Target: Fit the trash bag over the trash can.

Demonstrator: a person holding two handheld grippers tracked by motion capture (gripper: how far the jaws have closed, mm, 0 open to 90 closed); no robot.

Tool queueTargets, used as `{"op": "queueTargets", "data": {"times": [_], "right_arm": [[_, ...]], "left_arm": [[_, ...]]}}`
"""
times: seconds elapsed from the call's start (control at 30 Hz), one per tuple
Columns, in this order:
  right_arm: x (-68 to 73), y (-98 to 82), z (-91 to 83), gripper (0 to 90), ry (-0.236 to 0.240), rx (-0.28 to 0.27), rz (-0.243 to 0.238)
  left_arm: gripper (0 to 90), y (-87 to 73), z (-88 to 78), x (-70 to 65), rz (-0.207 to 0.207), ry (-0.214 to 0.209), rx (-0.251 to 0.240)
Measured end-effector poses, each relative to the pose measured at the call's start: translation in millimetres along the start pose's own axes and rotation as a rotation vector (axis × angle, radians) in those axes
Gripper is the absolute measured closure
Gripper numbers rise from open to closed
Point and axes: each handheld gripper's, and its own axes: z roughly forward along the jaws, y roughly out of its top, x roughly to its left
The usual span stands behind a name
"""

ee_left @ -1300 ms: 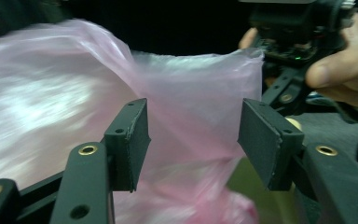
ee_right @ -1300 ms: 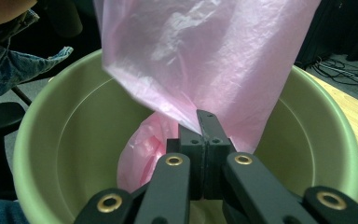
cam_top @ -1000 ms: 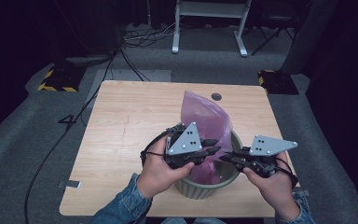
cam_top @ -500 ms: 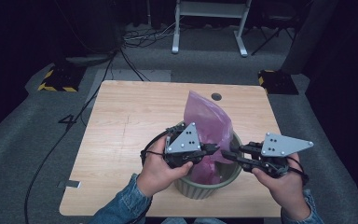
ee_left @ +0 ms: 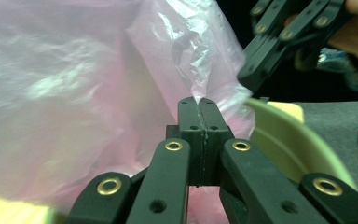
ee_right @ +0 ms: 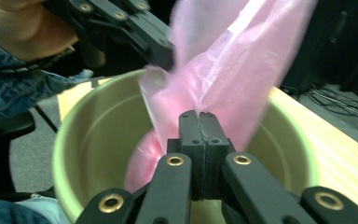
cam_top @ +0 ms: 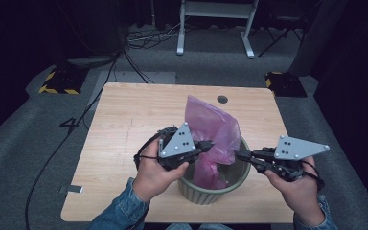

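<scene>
There was one pink plastic bag point(cam_top: 213, 132), one green bin point(cam_top: 211, 189) at six o'clock on one wooden worktop point(cam_top: 124, 124), and two tools: left tool point(cam_top: 210, 143), right tool point(cam_top: 239, 155).

A "4" (dark) on the grey floor point(cam_top: 69, 125)

- The pink bag point(cam_top: 212, 129) rose out of the green bin point(cam_top: 239, 173) and filled most of its mouth, blocking a straight drop into it.
- The left hand-held gripper point(cam_top: 210, 143) and right hand-held gripper point(cam_top: 239, 155) closed in on the bag from either side, with a narrow gap between them.
- The surface point(cam_top: 139, 115) lay bare to the left of the bin and behind it, open for passage.
- The bin's right inner wall stayed uncovered.
</scene>
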Motion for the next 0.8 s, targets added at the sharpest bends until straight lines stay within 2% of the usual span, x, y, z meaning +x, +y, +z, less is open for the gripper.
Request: {"op": "queueTargets", "data": {"times": [0.1,0.3,0.43,0.6,0.8], "right_arm": [[-10.6,-3.4,-12.8,90.0,-0.049,0.004,0.017],[-35.2,-16.6,-33.8,90.0,-0.141,0.027,0.07],[-50.8,-24.3,-49.9,90.0,-0.203,0.041,0.106],[-59.3,-36.5,-61.9,90.0,-0.241,0.062,0.145],[-67.3,-57.2,-70.8,90.0,-0.267,0.112,0.186]], "left_arm": [[90.0,-9.8,-17.2,8.2,-0.024,0.04,0.003],[90.0,-29.4,-41.0,19.3,-0.077,0.094,0.002],[90.0,-37.8,-56.7,25.6,-0.095,0.139,0.002],[90.0,-46.3,-70.9,35.6,-0.125,0.188,-0.011],[90.0,-60.9,-82.0,48.4,-0.169,0.238,0.011]]}}
